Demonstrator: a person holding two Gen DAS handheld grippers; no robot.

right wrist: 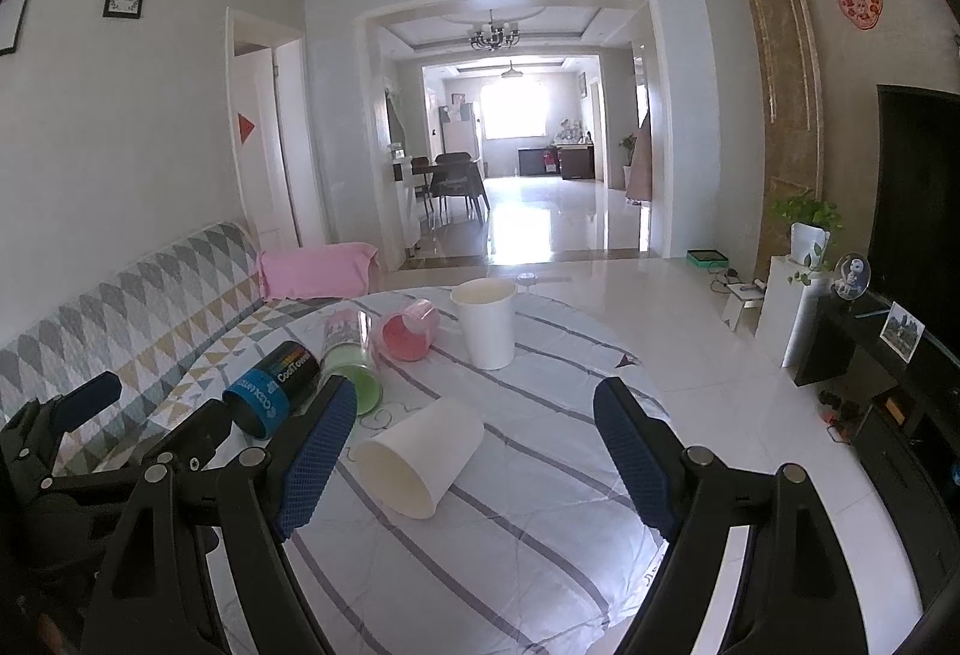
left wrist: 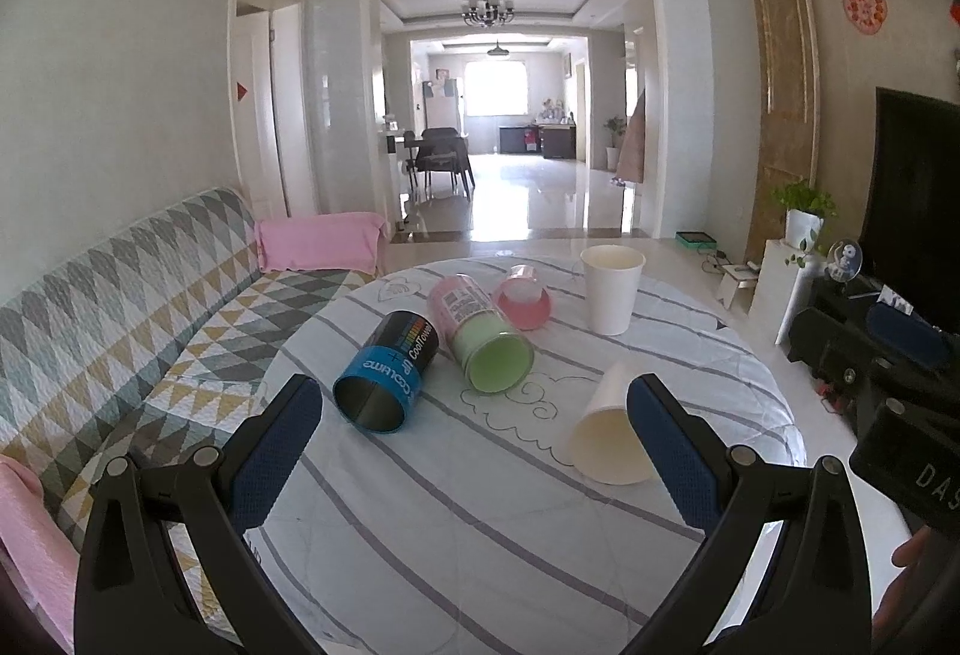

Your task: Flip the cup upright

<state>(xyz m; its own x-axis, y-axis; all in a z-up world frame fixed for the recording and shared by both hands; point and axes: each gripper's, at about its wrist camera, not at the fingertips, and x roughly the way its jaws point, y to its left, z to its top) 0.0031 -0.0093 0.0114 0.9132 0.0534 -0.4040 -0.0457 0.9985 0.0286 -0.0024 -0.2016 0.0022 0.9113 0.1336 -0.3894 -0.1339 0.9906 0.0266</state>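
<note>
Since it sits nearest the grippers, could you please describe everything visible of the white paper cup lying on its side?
The tipped white cup looks like plain, unprinted paper, tapered, with a cream inside. It lies on its side on the striped tablecloth, open mouth toward the cameras, base pointing away. It is empty. Nothing but the cloth touches it; both grippers are open and clear of it.

The left gripper's (left wrist: 474, 439) right finger (left wrist: 666, 451) covers part of the lying white cup (left wrist: 606, 433). In the right view, a finger (right wrist: 318, 451) hides part of the green can (right wrist: 354, 379). The can's label text is unreadable.
</note>
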